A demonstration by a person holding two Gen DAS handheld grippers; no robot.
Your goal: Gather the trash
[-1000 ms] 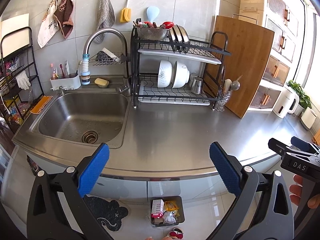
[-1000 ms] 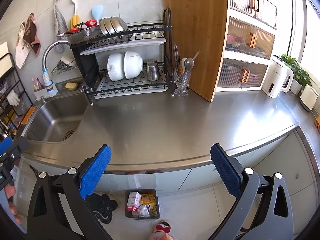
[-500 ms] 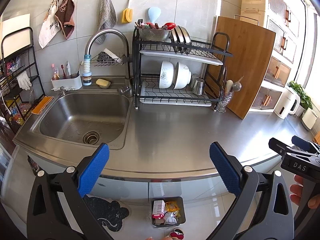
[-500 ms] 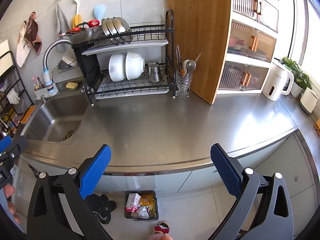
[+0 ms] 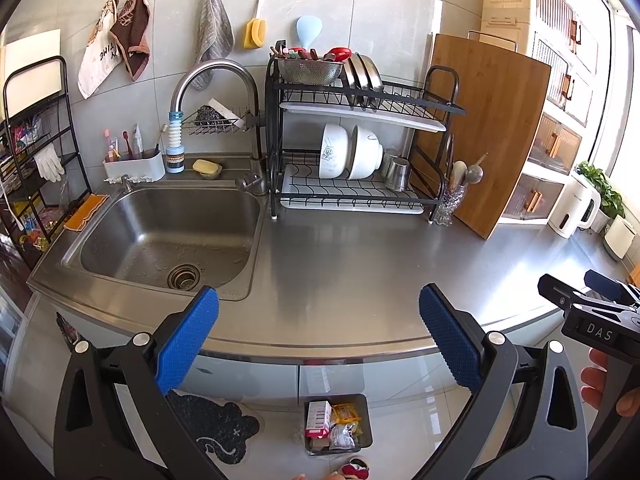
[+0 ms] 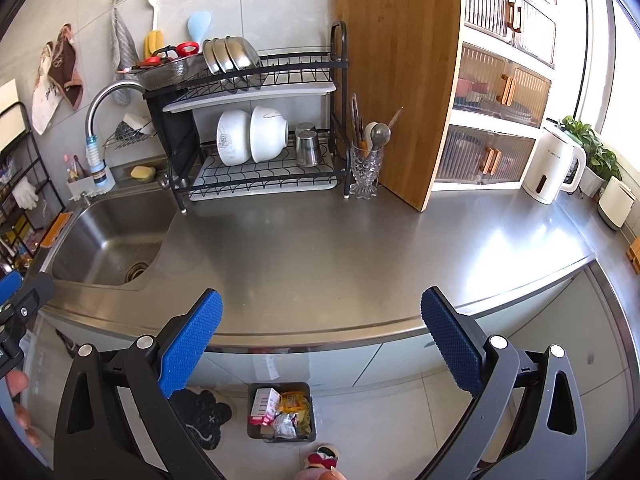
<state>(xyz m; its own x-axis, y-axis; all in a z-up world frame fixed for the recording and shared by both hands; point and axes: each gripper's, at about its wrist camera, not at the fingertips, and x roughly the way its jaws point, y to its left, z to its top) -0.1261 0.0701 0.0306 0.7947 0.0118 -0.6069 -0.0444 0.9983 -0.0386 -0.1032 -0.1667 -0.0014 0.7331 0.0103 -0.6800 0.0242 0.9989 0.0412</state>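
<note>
- Left claw (image 5: 318,340) hangs wide over the front edge of the steel table (image 5: 360,264), nothing between its blue pads (image 5: 188,344).
- Right claw (image 6: 320,340) is just as wide and empty, above the same edge.
- Trash sits in a dark bin (image 6: 280,414) on the floor below the table: a pink-and-white carton (image 6: 262,406), a yellow wrapper (image 6: 294,402) and a crumpled clear packet.
- A black mat (image 5: 214,426) lies on the floor left of the bin.
- Sink (image 5: 168,236) is at the table's left; dish rack (image 6: 260,128) and cutting board (image 6: 400,84) stand at the back.

Bare countertop (image 5: 360,264) gives free passage; dish rack (image 5: 352,152) and cutting board (image 5: 488,132) block the back.
</note>
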